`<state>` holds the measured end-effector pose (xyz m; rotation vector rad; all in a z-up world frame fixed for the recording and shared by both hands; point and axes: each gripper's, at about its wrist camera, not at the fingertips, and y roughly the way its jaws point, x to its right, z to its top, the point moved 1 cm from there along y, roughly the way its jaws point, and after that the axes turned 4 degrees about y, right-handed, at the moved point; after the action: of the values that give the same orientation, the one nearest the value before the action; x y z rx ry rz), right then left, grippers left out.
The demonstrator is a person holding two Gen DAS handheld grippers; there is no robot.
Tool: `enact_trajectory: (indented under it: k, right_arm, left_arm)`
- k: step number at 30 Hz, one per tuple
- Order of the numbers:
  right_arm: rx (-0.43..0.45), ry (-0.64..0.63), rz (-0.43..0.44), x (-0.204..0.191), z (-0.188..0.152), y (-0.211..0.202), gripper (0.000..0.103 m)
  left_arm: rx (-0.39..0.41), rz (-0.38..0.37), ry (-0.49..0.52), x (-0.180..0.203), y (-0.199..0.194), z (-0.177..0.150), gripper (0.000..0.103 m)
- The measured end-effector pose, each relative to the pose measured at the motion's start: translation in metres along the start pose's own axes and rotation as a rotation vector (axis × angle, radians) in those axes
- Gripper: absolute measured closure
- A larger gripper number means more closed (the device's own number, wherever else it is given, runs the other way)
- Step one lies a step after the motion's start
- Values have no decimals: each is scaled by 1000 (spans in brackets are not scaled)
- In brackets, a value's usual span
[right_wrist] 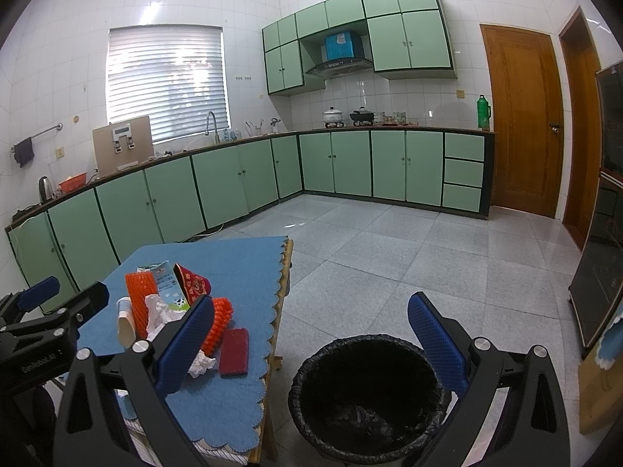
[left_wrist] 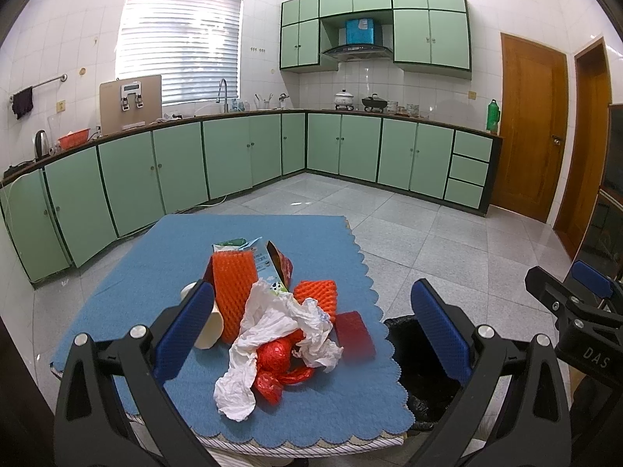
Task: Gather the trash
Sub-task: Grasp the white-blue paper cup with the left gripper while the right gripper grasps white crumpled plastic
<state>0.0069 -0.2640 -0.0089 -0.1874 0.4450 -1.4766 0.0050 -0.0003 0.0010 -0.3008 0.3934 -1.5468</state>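
On blue mat (left_wrist: 311,233): 2 orange nets (left_wrist: 233,292), 1 carton (left_wrist: 266,268) | both grippers' fingers apart, empty

Materials and finishes. Surface (left_wrist: 117,292): covered by a matt blue cloth with a scalloped edge. Tissue (left_wrist: 272,334): crumpled white paper, soft and creased. Foam nets (left_wrist: 235,288): orange, ribbed mesh texture. Wrapper (left_wrist: 272,369): glossy red plastic film. Paper cup (left_wrist: 212,327): smooth, matt, cream. Milk carton (right_wrist: 167,284): printed, smooth card. Bin (right_wrist: 370,389): lined with wrinkled, shiny black plastic. Left tongs (left_wrist: 311,327) and right tongs (right_wrist: 311,334): black matt plastic frames, blue dimpled pads, bright metal screw heads. Floor (right_wrist: 389,253): polished speckled tile.
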Motion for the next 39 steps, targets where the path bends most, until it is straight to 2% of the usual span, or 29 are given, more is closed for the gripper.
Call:
enact_trajectory:
  k: [4, 13, 19, 25, 39]
  right_arm:
    - [-8, 0, 0, -2, -2, 6, 6]
    - [-40, -1, 29, -17, -18, 39, 6]
    - [-49, -16, 70, -40, -32, 64, 7]
    - [-81, -26, 112, -61, -44, 90, 14]
    - [-149, -11, 129, -82, -51, 143, 24]
  left_arm:
    - [-4, 19, 1, -9, 3, -2, 5]
    - [-44, 148, -24, -73, 32, -25, 5]
    - [-80, 199, -61, -103, 43, -39, 5]
    - [-111, 226, -81, -119, 59, -47, 5]
    - [-193, 231, -110, -137, 126, -59, 8]
